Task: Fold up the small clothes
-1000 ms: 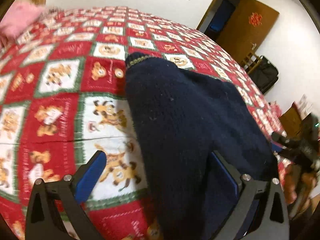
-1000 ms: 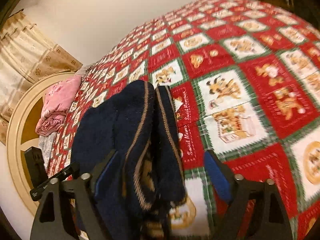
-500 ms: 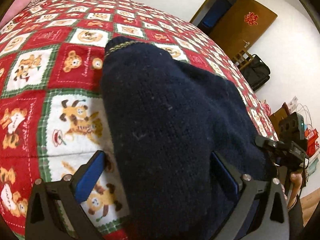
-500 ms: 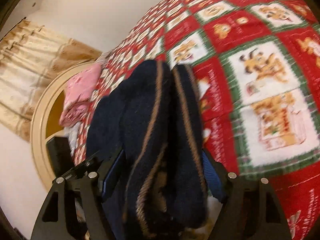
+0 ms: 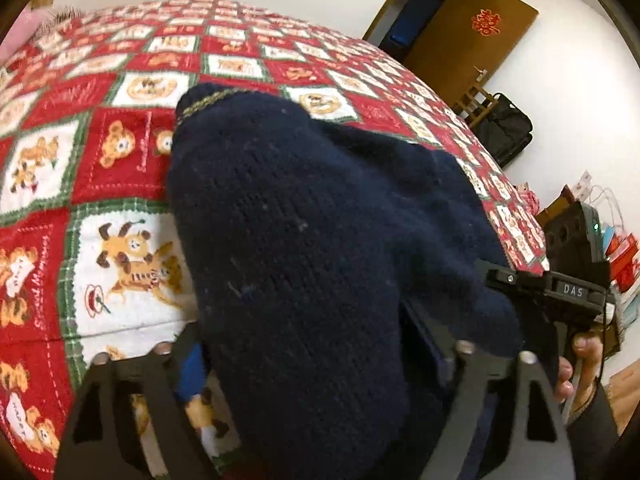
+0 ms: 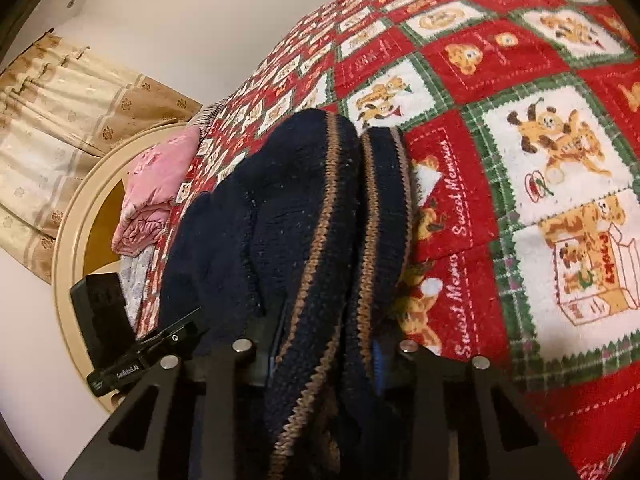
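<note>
Broadly, a bed under a red, white and green bear-print quilt (image 5: 132,184) fills both views, with white walls, a brown wooden door (image 5: 468,40) far right and beige curtains (image 6: 52,120) far left. The navy knitted garment with tan stripes (image 5: 304,240) lies at the quilt's near edge. Closing just now, the left hand-held gripper (image 5: 312,364) squeezes its bulk, and the right hand-held gripper (image 6: 324,352) pinches its striped hem.

Your right gripper (image 6: 324,356) has just been closing and now pinches the striped edge of the sweater (image 6: 304,216); your left gripper (image 5: 316,364) has narrowed around its knit.
</note>
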A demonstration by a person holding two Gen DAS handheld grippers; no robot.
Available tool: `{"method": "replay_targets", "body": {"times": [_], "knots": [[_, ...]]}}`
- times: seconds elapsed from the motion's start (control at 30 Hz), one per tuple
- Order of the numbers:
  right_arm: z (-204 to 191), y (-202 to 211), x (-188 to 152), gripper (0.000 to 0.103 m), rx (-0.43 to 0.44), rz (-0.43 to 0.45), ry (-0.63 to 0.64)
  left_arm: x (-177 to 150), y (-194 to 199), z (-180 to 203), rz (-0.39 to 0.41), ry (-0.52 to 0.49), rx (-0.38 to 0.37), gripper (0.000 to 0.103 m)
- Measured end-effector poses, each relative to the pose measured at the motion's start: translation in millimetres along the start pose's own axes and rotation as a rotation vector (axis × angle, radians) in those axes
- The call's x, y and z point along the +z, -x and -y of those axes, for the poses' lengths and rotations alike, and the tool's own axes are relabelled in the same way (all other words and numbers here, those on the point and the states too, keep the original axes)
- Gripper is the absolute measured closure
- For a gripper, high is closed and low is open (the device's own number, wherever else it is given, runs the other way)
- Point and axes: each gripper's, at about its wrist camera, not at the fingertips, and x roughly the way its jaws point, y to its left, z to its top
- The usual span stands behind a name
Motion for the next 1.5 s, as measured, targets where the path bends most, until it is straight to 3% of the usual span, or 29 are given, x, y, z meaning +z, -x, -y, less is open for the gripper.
{"method": "replay_targets", "body": {"times": [0.2, 0.33, 0.5, 0.83, 1.2, 1.5], "knots": [[-19, 9, -5, 0.073, -0.049, 0.049, 0.039, 1, 8, 20, 0.037, -0.058, 0.113, 0.05], [-24, 23, -9, 0.073, -0.023, 0.082, 0.048, 0, 16, 31, 0.044, -0.08, 0.181, 0.058], [-41, 33, -18, 0.074, -0.01, 0.112, 0.067, -5, 41, 42, 0.085, -0.094, 0.232, 0.061], [-96, 48, -46, 0.074, 0.056, 0.128, 0.102, -25, 106, 46, 0.154, -0.075, 0.256, 0.061], [-177, 41, -91, 0.074, 0.144, 0.084, 0.186, -67, 181, 19, 0.228, 0.009, 0.295, 0.061], [-253, 15, -124, 0.074, 0.195, 0.028, 0.288, -100, 239, -14, 0.296, 0.083, 0.374, 0.061]]}}
